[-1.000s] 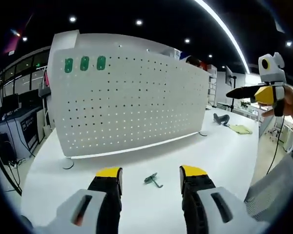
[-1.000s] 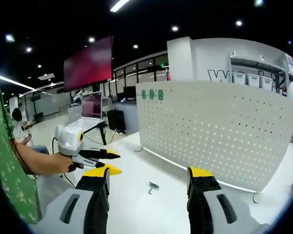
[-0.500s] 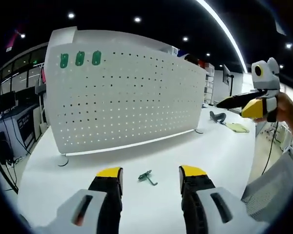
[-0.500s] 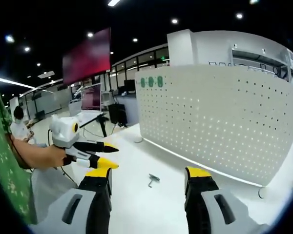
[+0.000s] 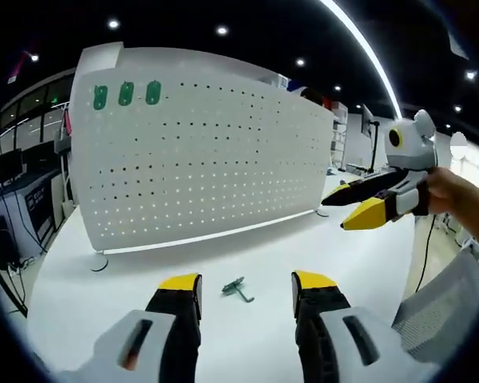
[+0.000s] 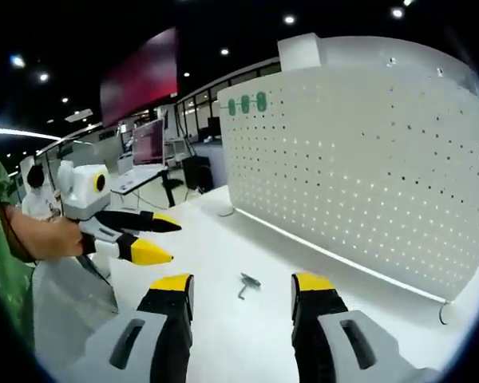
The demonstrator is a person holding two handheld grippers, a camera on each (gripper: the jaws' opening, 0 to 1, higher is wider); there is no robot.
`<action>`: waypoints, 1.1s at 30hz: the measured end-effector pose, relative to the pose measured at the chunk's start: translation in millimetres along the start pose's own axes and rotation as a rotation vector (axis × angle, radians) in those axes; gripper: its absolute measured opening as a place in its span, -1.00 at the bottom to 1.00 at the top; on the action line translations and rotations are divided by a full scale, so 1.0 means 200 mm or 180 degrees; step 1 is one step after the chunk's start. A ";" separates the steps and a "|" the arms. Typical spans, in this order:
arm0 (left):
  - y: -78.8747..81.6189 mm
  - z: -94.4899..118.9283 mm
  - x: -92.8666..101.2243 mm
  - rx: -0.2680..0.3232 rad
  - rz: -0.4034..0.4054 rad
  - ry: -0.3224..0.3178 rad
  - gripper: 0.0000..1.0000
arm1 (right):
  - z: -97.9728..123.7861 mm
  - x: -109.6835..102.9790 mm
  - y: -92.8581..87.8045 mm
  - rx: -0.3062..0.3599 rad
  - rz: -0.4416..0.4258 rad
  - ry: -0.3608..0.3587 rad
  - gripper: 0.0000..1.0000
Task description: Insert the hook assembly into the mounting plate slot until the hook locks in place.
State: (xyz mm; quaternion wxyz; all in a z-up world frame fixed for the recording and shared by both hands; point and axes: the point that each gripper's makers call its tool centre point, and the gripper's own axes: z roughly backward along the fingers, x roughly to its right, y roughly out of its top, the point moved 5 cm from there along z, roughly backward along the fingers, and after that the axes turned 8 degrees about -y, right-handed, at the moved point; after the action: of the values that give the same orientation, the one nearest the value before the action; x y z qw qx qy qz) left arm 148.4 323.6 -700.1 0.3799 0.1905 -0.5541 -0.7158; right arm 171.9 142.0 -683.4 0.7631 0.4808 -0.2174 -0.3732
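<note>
Hovering above the white table with jaws apart and empty, the left gripper frames the small hook assembly, which lies flat on the tabletop just ahead of its yellow tips. The right gripper, also spread and holding nothing, looks at the same hook from the other side. I'd lower 1 gripper straight over the hook, pinch its shank squarely, then carry it level to the upright perforated mounting plate standing behind.

bright ceiling spots, sharp, fisheye edge warp
</note>
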 end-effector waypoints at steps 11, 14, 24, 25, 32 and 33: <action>-0.01 -0.01 0.01 -0.0039 0.0002 -0.0043 -0.08 | -0.20 0.01 -0.11 -0.0155 -0.0022 0.0096 -0.20; -0.01 -0.01 0.00 -0.0040 0.0009 -0.0040 -0.09 | -0.23 0.01 -0.12 -0.0171 -0.0006 0.0103 -0.24; -0.03 -0.02 0.01 -0.0084 0.0008 -0.0077 -0.10 | -0.36 0.02 -0.19 -0.0248 0.0039 0.0128 -0.35; -0.03 -0.02 0.01 -0.0085 0.0009 -0.0080 -0.10 | -0.37 0.02 -0.20 -0.0260 0.0041 0.0122 -0.37; -0.04 -0.03 0.01 -0.0098 0.0021 -0.0079 -0.10 | -0.46 0.03 -0.25 -0.0357 0.0094 0.0157 -0.38; -0.04 -0.03 0.01 -0.0104 0.0022 -0.0080 -0.11 | -0.47 0.03 -0.25 -0.0364 0.0101 0.0162 -0.38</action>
State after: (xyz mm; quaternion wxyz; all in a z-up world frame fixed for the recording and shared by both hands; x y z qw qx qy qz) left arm 148.2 319.6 -708.4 0.3784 0.1735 -0.5477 -0.7258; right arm 223.2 177.4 -770.3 0.8004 0.4422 -0.1839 -0.3605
